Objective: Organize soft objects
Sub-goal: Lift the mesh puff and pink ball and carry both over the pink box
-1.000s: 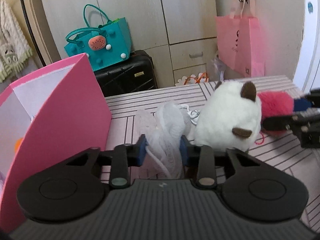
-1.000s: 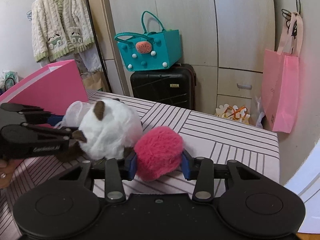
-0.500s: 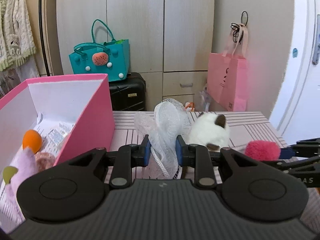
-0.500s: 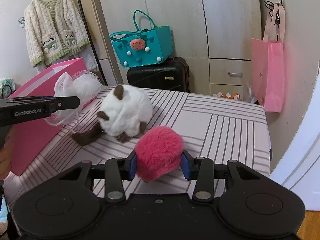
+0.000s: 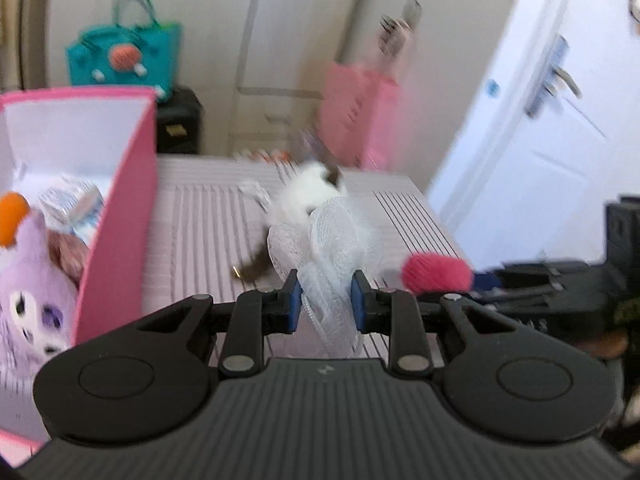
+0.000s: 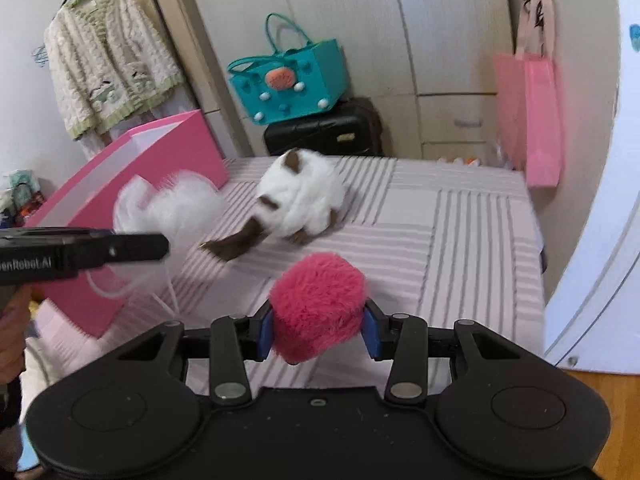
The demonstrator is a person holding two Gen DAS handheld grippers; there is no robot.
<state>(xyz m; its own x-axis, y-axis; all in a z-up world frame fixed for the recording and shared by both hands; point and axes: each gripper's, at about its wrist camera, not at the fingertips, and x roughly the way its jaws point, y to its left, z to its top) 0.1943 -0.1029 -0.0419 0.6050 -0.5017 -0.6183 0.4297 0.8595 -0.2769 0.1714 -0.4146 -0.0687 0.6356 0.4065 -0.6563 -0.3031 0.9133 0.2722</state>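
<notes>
At the far left stands the pink box [image 5: 120,216], open at the top, on the striped table [image 6: 460,240]. Inside it lie a purple plush toy [image 5: 36,292] with an orange part on top and some crinkled wrappers behind it; the picture is blurred there, so I cannot say more about them.

Just to the right of the box, the left gripper [image 5: 325,300] is clamped on the white mesh puff [image 5: 328,248]. The puff sits between the two blue pads, which press it from both sides, and most of its netting bulges up and forward above the fingertips. In the right wrist view this puff [image 6: 176,204] hangs in front of the box wall, above the table.

Further right, the white plush cat [image 6: 300,200] with brown ears and a brown tail lies on the table, apart from both grippers.

At the right, the right gripper [image 6: 318,328] grasps the pink fluffy ball [image 6: 318,304]. The ball fills the gap between the pads, rises above them, and is lifted off the table.
</notes>
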